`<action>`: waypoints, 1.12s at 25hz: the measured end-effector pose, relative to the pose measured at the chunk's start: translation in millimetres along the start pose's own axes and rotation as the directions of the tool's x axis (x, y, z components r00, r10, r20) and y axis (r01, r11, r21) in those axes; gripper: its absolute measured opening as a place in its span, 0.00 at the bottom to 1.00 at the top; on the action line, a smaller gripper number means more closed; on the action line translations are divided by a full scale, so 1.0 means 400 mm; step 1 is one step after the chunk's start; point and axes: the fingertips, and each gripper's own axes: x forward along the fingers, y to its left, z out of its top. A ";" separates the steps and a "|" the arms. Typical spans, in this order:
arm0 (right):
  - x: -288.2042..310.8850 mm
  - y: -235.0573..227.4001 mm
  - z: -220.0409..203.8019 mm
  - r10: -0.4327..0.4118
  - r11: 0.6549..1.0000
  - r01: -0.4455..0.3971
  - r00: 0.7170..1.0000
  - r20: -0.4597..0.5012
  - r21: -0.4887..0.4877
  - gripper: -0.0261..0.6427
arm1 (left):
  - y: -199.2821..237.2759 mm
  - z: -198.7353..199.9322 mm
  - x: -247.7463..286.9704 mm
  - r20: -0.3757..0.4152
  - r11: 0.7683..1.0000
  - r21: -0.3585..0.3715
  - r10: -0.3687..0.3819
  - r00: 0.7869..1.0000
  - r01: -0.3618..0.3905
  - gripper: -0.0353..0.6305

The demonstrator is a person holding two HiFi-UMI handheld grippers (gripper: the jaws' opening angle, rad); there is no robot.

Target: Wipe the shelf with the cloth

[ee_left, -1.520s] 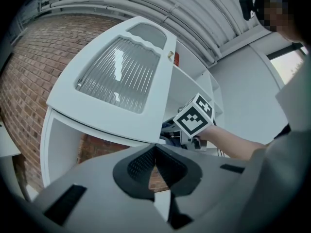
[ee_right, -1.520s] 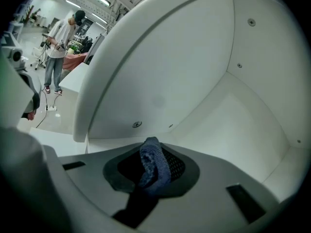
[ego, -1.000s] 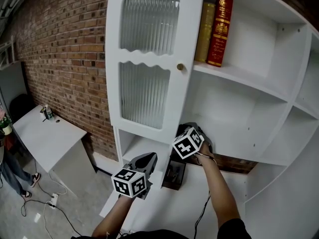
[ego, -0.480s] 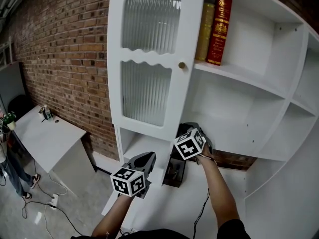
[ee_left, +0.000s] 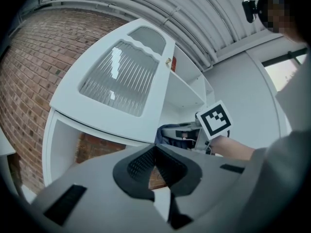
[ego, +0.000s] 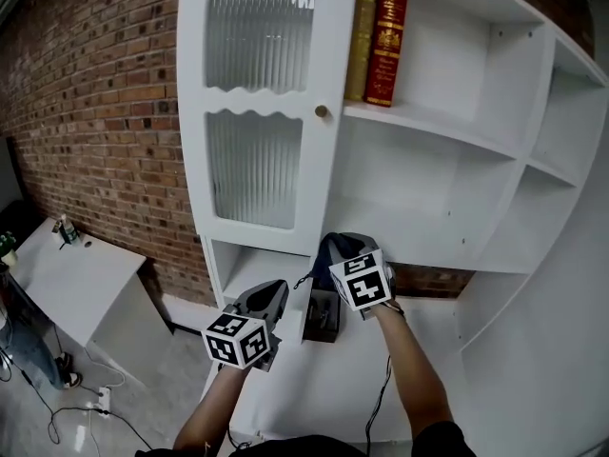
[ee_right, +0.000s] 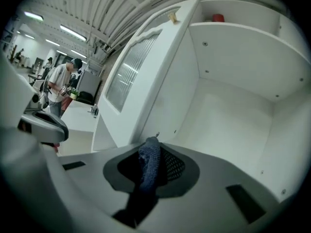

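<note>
My right gripper (ee_right: 151,152) is the working one: its jaws are clamped on the blue cloth (ee_right: 148,168), a fold of which stands up between them while the rest trails back toward my hand. My left gripper (ee_left: 155,154) hangs lower and off to the left, jaws together on nothing, pointing up past the bottom edge of the door (ego: 255,112); I judge it has no part in the next stroke. What matters is where the shelf (ego: 428,253) lies from the cloth. In the head view the cloth sits just at the board's front edge, near its left end and close by the door's free edge. In the right gripper view the open compartment spreads ahead and to the right of my jaws, its back wall beyond. I cannot tell whether the cloth touches the board yet. The board's long axis runs left to right across my line of reach, so I expect the wipe to mean pressing the cloth down and sweeping rightward along it, away from the door. The right hand is plainly the nearer one. Farther up, on the board above, stand two books (ego: 376,36), well clear of this level.
</note>
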 end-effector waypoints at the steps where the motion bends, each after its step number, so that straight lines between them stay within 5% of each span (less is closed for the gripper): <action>1: -0.014 -0.001 -0.003 -0.012 1.000 0.012 1.000 0.012 0.020 0.14 | -0.005 0.003 -0.003 0.000 1.000 0.003 -0.010 1.000 0.010 0.08; 16: -0.217 0.037 -0.069 -0.165 0.963 0.145 0.984 0.073 0.227 0.14 | -0.085 -0.036 -0.026 -0.041 0.990 -0.015 -0.142 0.989 0.141 0.08; 22: -0.296 0.028 -0.112 -0.274 0.911 0.229 0.958 0.087 0.343 0.14 | -0.129 -0.045 -0.032 -0.039 0.982 -0.016 -0.188 0.981 0.188 0.08; 28: -0.326 0.075 -0.143 -0.295 0.891 0.252 0.954 0.059 0.378 0.14 | -0.138 -0.062 -0.058 -0.052 0.975 -0.037 -0.222 0.974 0.220 0.08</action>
